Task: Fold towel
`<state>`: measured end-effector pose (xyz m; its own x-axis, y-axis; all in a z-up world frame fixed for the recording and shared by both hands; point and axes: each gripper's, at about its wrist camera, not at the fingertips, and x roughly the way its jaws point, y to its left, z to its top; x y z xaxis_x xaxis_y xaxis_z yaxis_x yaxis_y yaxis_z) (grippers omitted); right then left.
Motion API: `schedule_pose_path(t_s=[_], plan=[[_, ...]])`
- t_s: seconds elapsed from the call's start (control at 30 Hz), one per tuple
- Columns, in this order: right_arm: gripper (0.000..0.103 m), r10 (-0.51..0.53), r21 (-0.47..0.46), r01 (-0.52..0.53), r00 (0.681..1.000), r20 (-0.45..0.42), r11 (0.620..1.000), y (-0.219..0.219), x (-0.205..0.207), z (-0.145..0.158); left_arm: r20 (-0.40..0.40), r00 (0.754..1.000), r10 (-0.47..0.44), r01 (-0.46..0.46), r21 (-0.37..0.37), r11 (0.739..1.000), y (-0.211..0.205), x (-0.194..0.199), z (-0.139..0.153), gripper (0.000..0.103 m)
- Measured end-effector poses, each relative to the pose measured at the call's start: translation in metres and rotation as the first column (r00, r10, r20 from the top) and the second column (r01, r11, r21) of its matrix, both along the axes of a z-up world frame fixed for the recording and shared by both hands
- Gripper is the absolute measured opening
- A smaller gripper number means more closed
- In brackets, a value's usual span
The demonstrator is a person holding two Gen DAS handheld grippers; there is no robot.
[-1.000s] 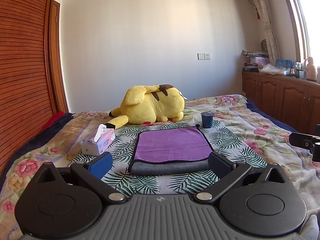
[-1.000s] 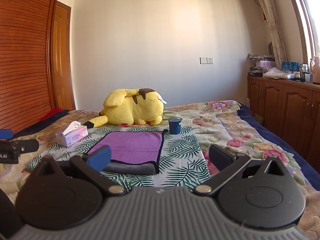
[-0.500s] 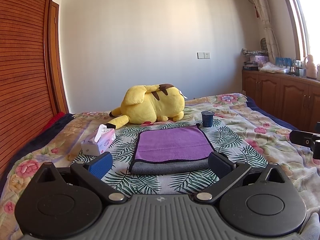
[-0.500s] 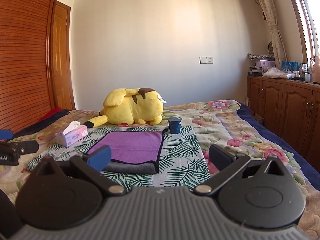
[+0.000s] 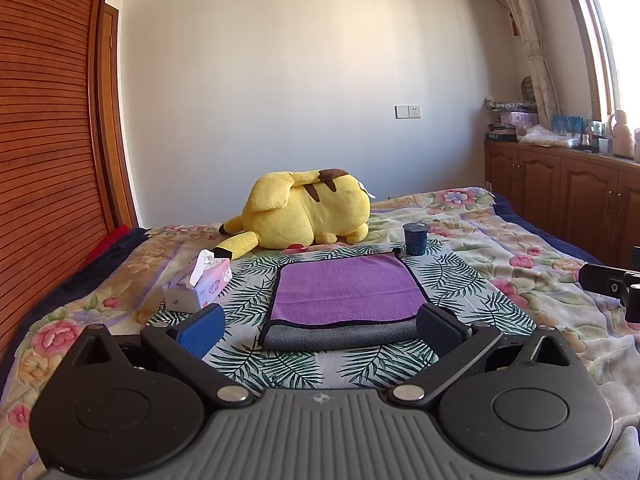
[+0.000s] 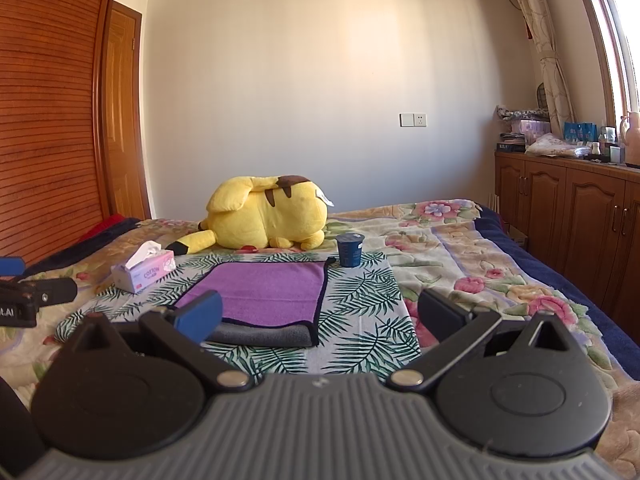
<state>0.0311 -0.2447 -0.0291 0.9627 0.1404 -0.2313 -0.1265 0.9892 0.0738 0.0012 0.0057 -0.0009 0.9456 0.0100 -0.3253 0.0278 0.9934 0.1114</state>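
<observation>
One fold looks done: the towel (image 5: 344, 300) lies doubled on the bed (image 5: 500, 240), purple over grey, at 12 o'clock from the left tool (image 5: 320, 326). Both tools, right tool (image 6: 320, 316) included, gape wide, empty; further folds may remain.

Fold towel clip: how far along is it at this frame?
Done: the purple towel already lies folded once on the leaf-print cloth, its grey underside showing at the near edge. In hand: nothing; left gripper and right gripper are open, short of it. Left: any further fold.
</observation>
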Motion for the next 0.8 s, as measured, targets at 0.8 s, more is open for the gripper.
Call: schedule_pose_path(t_s=[0.8], plan=[[0.103,0.000,-0.001,0.000,1.000,0.000,1.000,0.0008,0.0000,-0.0001,0.002,1.000,0.001,-0.001,0.003,1.000,-0.0020,-0.0007,0.0005,0.087]])
